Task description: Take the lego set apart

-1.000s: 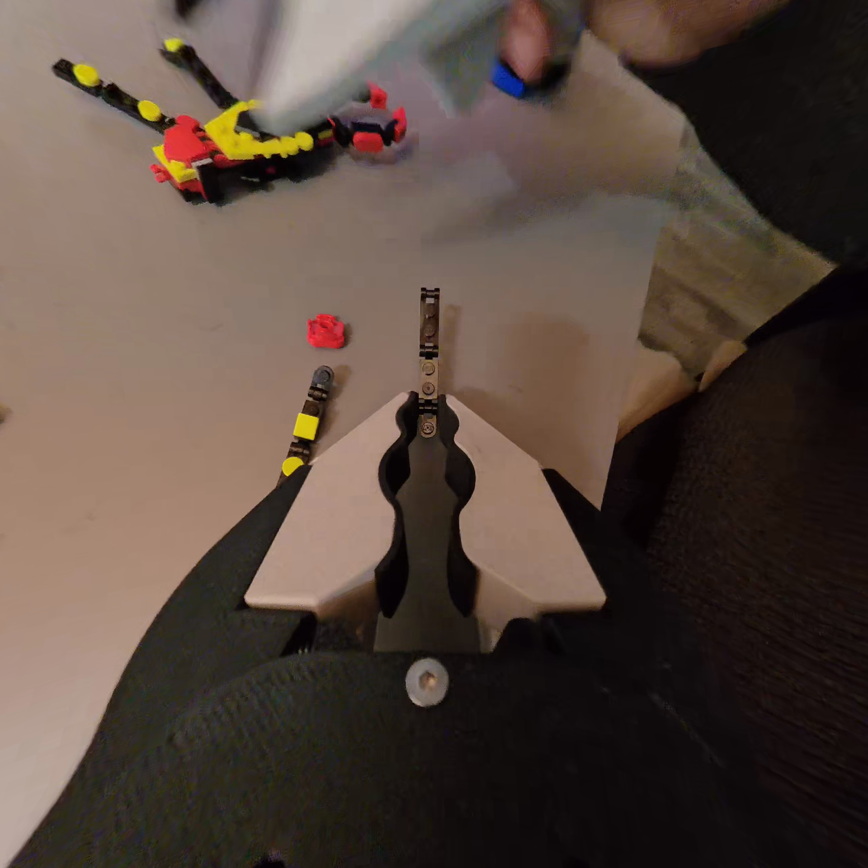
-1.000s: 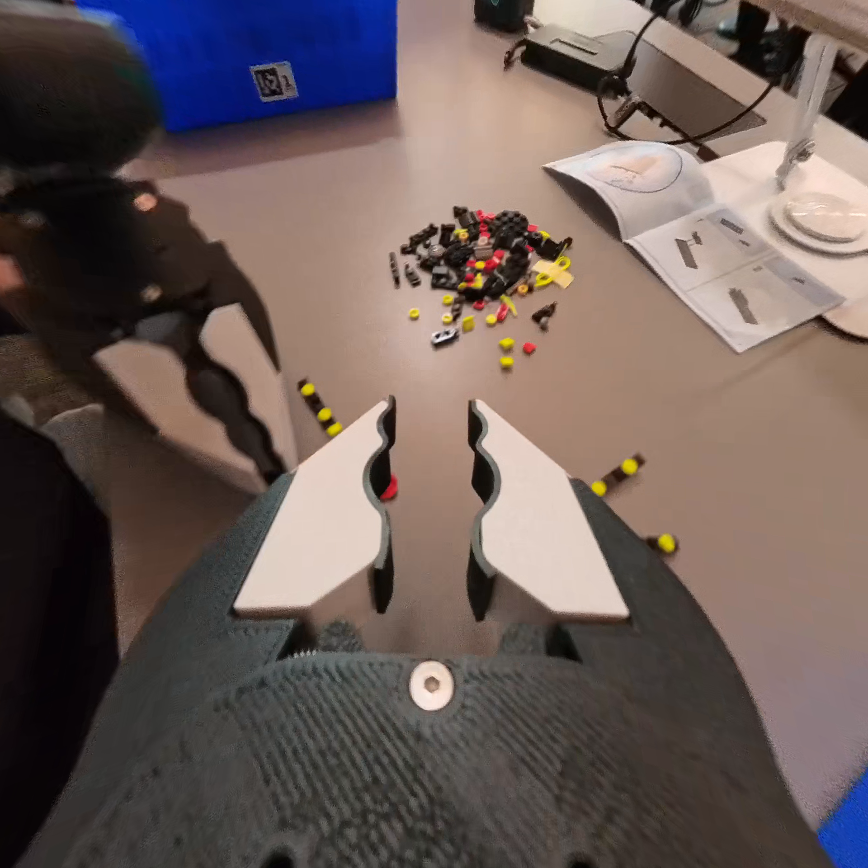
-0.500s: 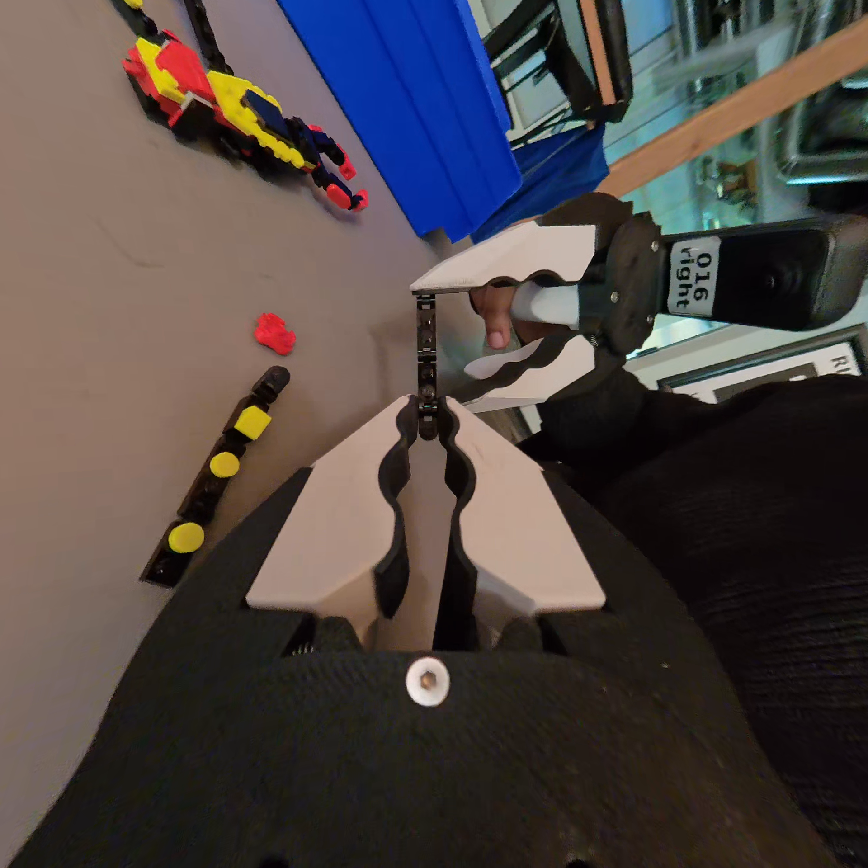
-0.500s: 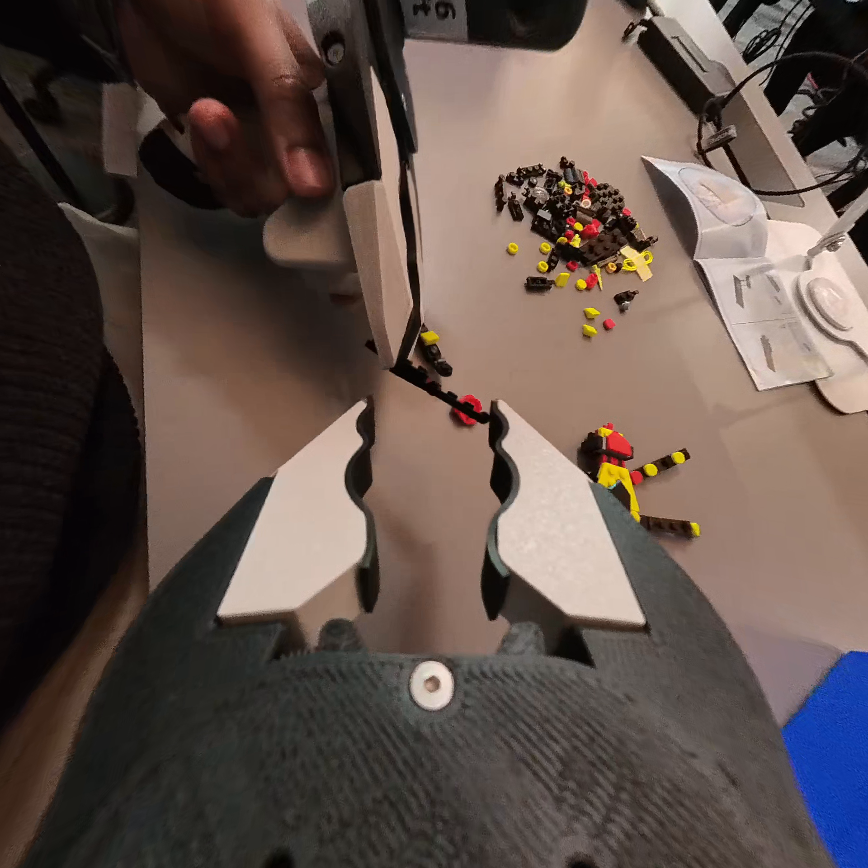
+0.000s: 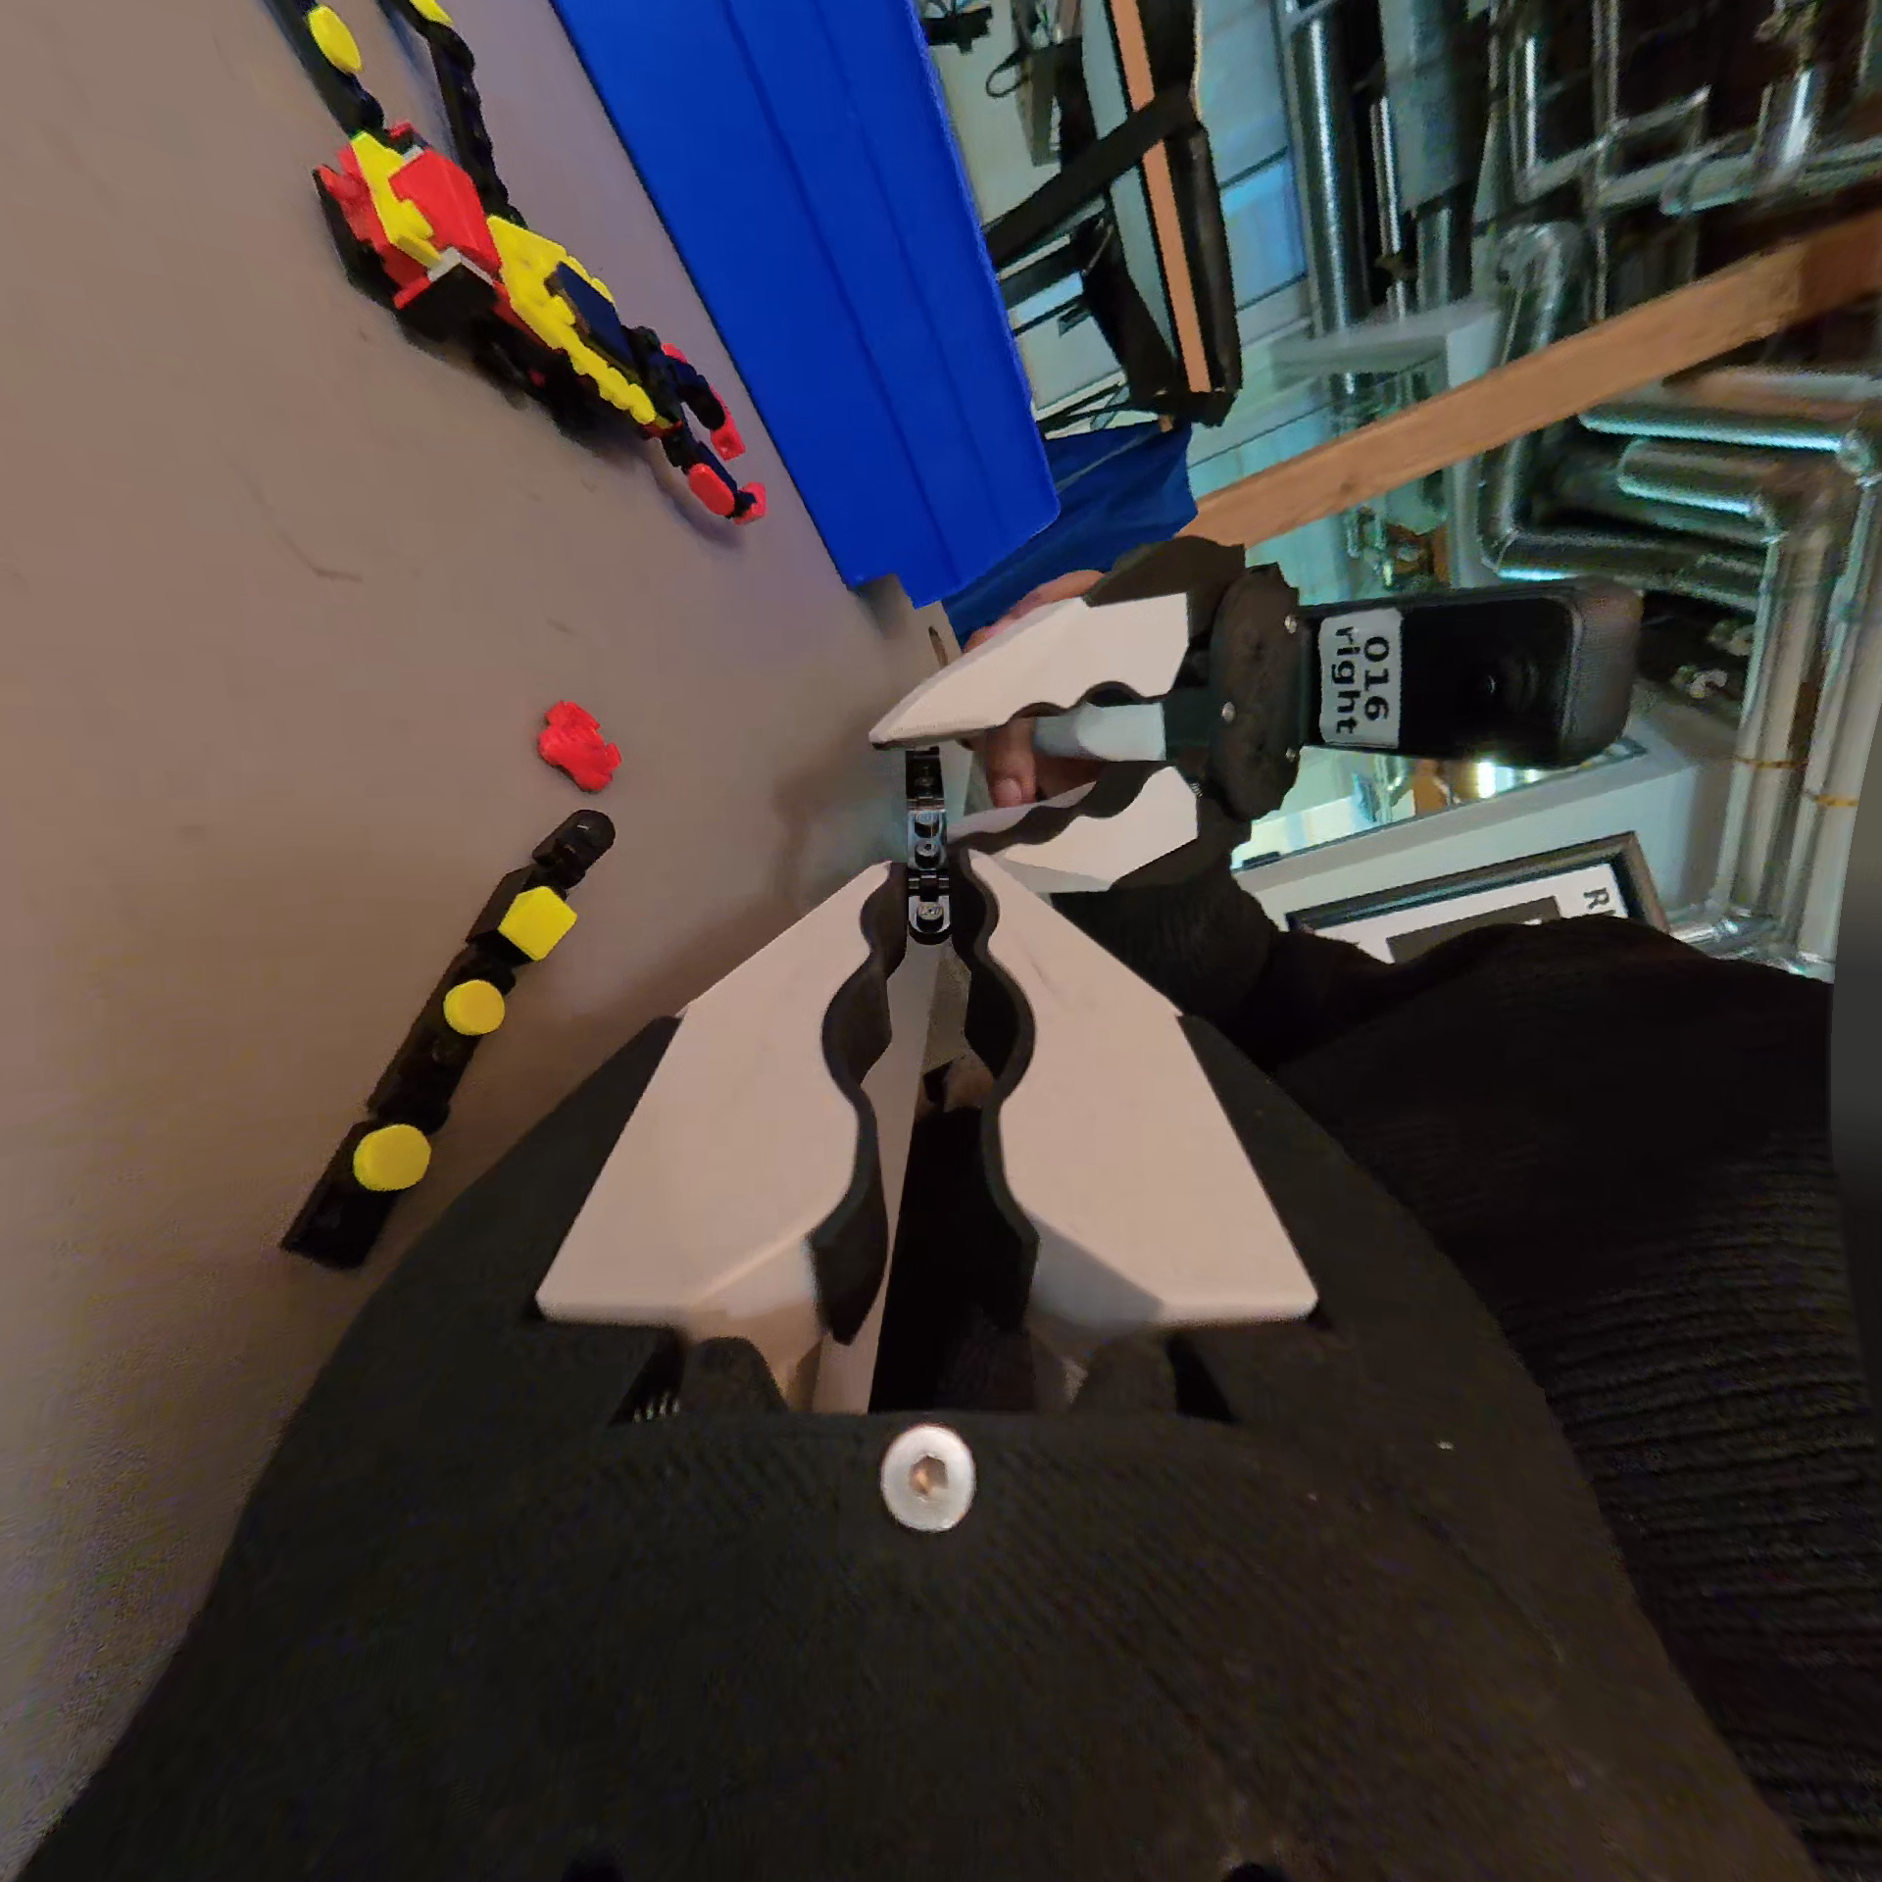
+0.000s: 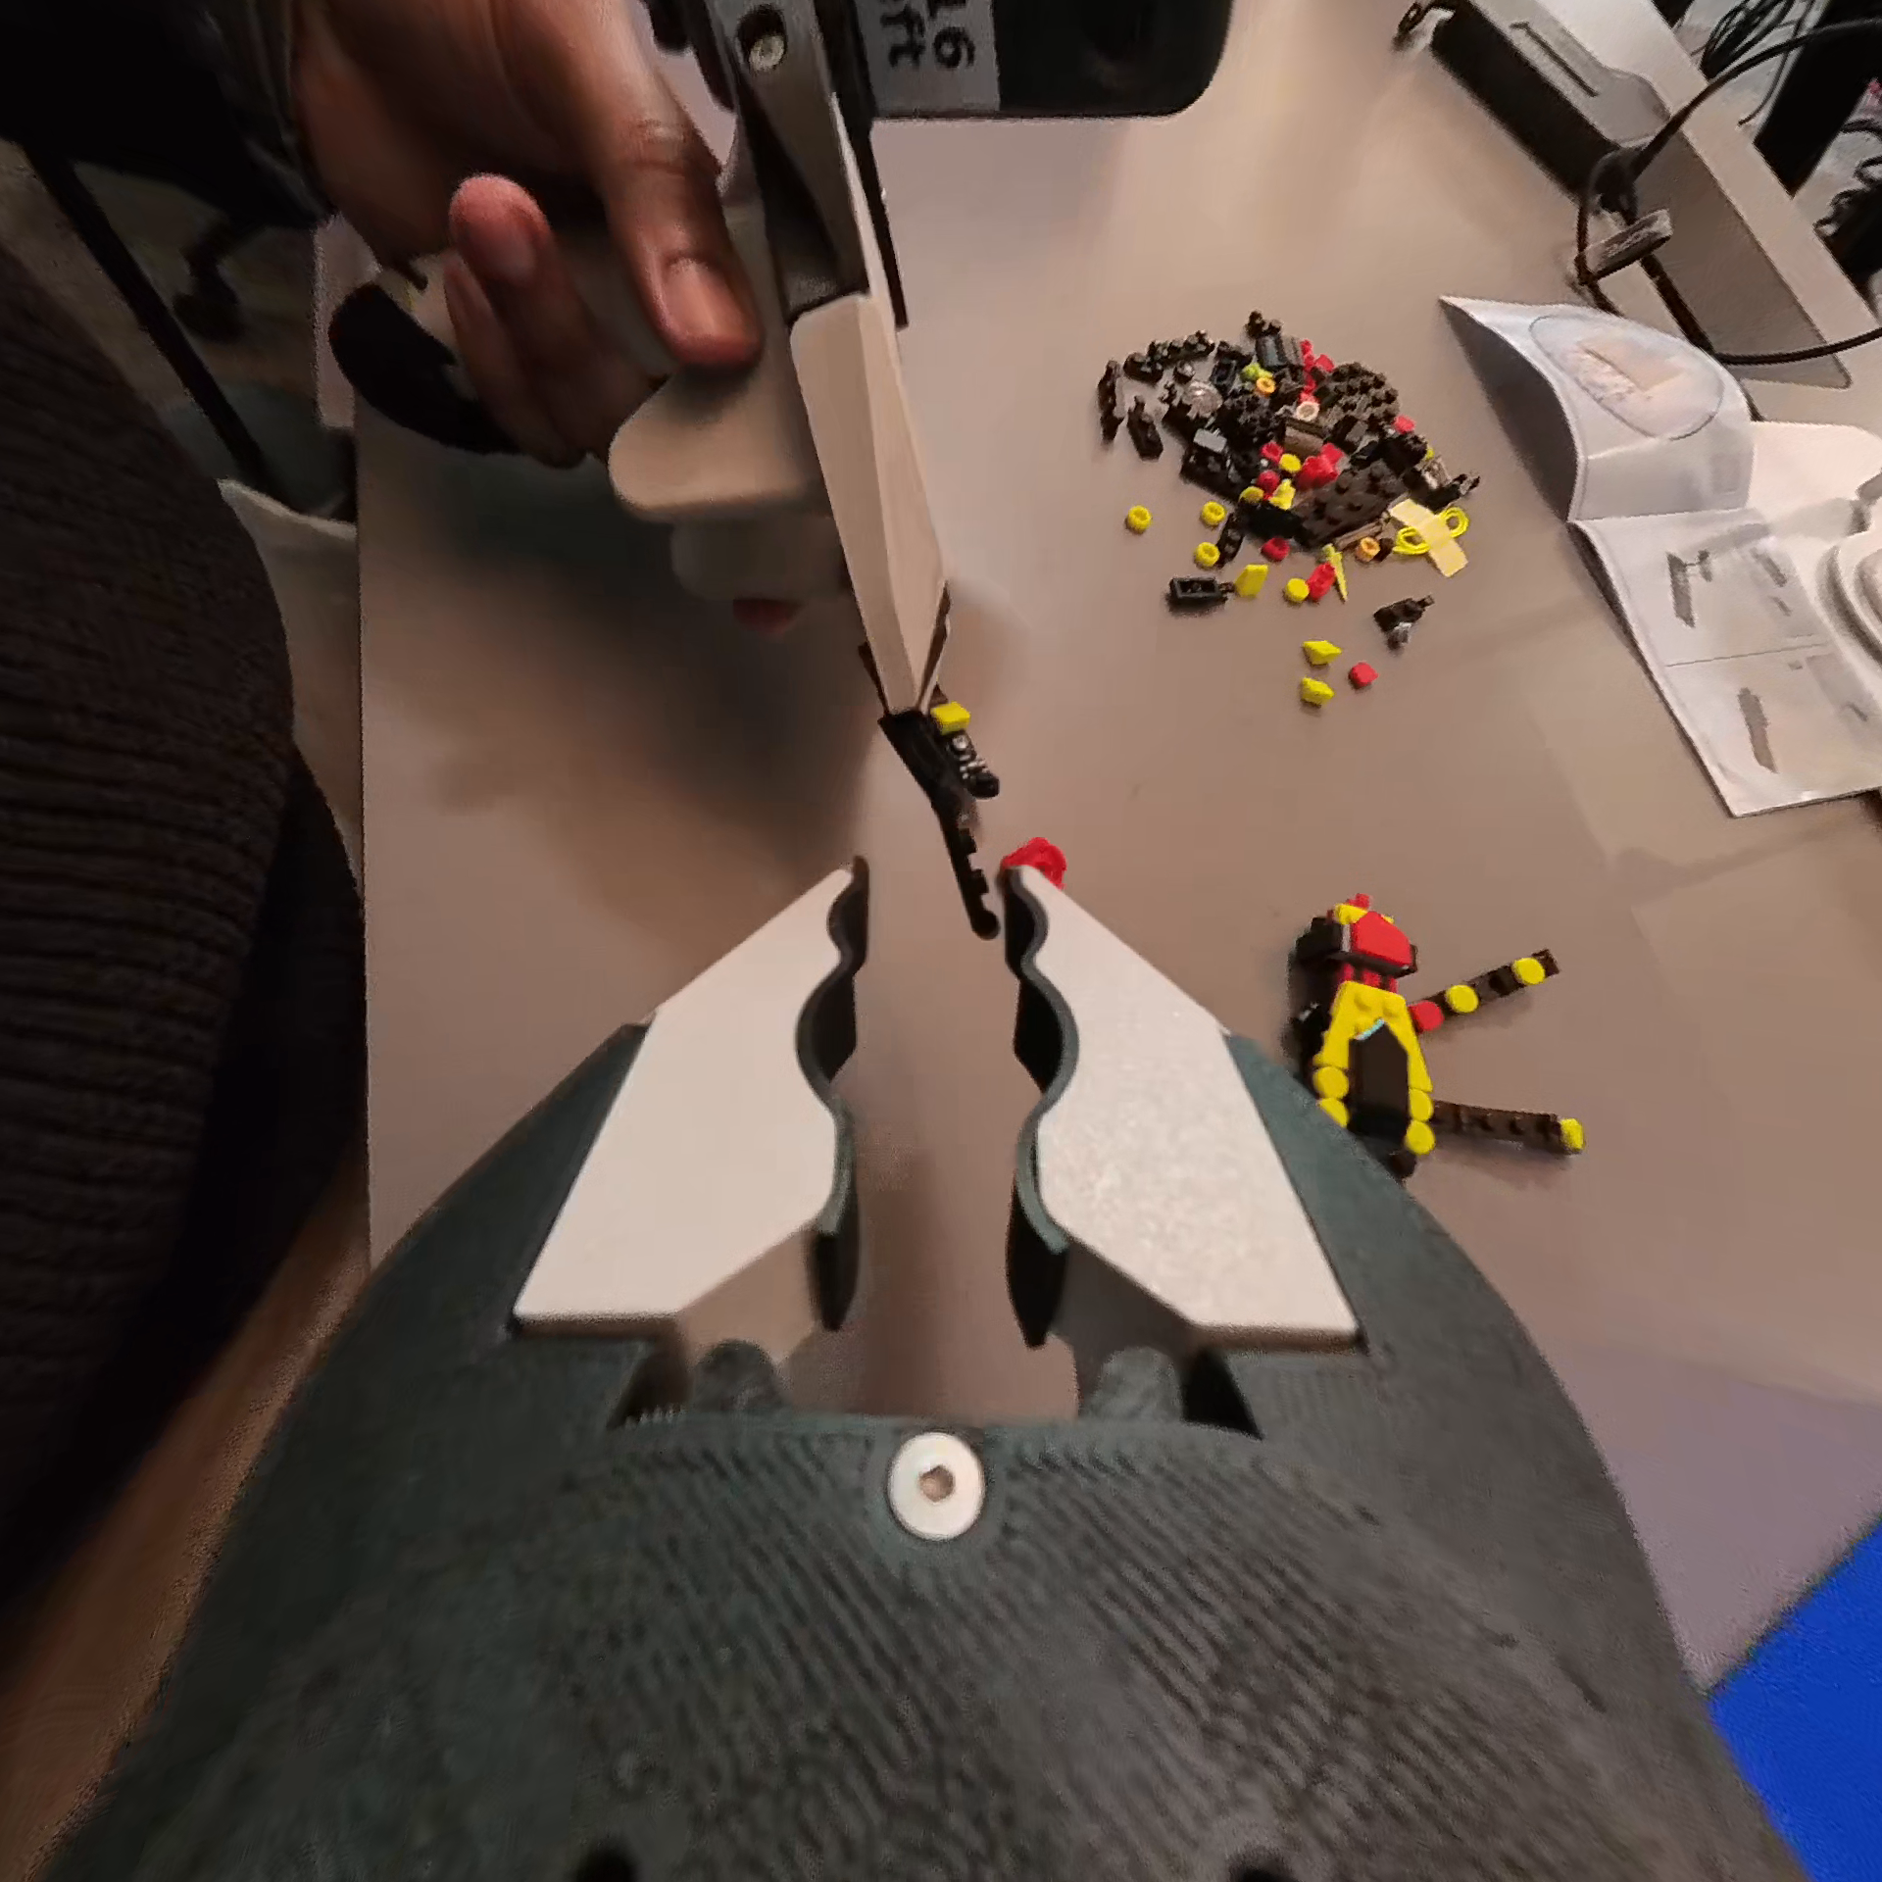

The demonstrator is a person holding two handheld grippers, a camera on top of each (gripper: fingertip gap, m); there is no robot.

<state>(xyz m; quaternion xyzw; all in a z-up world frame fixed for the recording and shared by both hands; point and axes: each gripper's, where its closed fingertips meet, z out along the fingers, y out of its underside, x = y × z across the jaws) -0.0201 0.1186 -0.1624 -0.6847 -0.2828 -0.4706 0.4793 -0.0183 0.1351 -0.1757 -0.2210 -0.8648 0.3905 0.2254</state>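
The left gripper, clamped on one end of a thin black lego strip, holds it off the grey table as the right gripper, its jaws parted, has closed in over the past half second so that the strip's free end now lies between its tips, nearest the right-hand finger, rather than just touching one of them. A second ago the right gripper was still elsewhere over the table and the strip pointed at bare tabletop. By the look of it the right gripper is set to pinch the free end so the strip can be snapped into shorter links. The strip is slim, glossy and jointed, with small round studs. In the right wrist view the half-stripped red, yellow and black model lies at 3 o'clock from the gripper tips, the pile of loose pieces at 1 o'clock, an open instruction booklet at 2 o'clock. In the left wrist view a black bar with yellow studs lies at 9 o'clock and a small red piece at 10 o'clock.
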